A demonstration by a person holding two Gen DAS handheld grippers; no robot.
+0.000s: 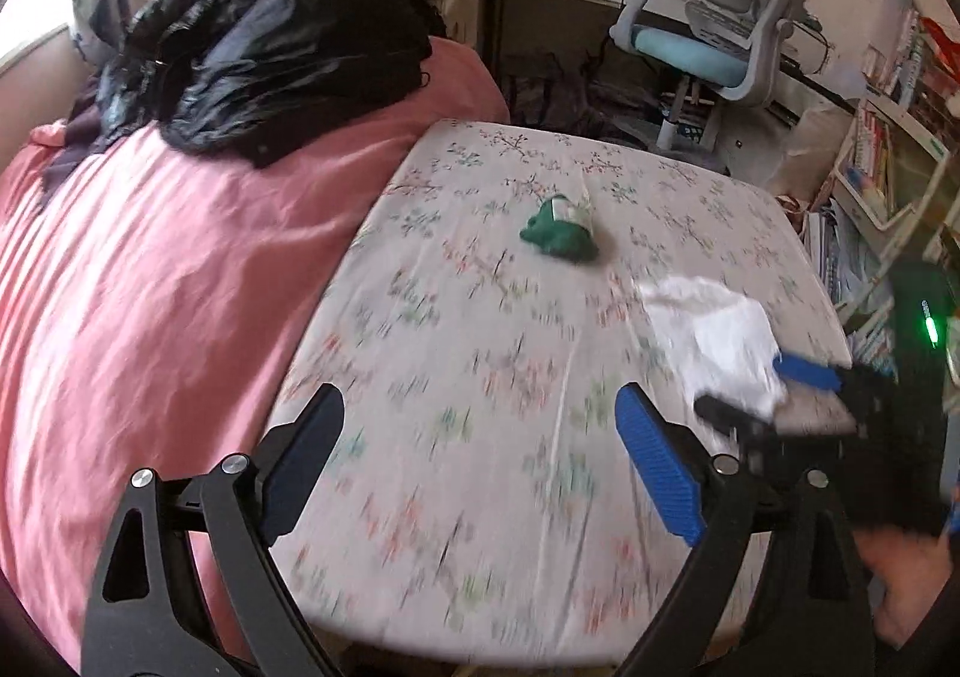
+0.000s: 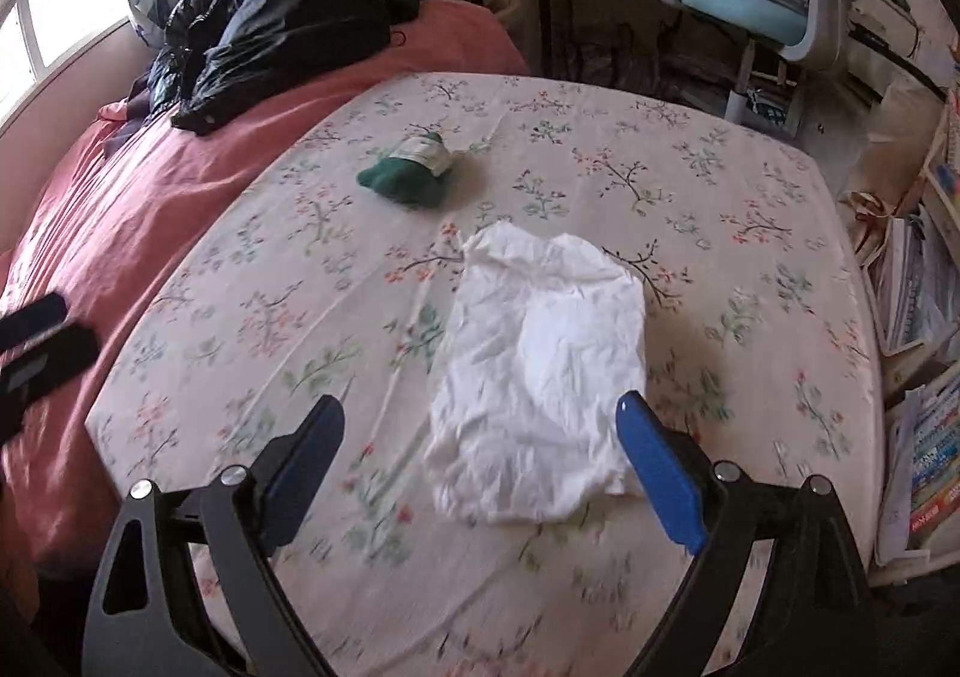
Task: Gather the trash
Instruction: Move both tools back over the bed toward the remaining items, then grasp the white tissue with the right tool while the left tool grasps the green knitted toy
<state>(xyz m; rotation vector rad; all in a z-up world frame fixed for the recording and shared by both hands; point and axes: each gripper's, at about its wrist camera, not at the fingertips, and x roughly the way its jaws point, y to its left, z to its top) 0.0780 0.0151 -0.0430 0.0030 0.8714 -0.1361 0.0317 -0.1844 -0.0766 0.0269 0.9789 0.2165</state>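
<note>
Low centre of the right wrist view: right gripper (image 2: 480,473) spread wide over the crumpled white plastic bag (image 2: 540,377), which lies flat on the floral bedsheet (image 2: 750,185), near edge between the blue pads (image 2: 660,473). Probably best to lower straight, pinch a raised fold near that edge, not the sheet beneath. Bottom of the left wrist view: left gripper (image 1: 480,473) also spread, holding nothing. Farther up, centre: crumpled green wrapper with white label (image 2: 408,170), well apart from the bag. Upper left: black puffy jacket (image 2: 288,17) on pink blanket (image 2: 120,209).
</note>
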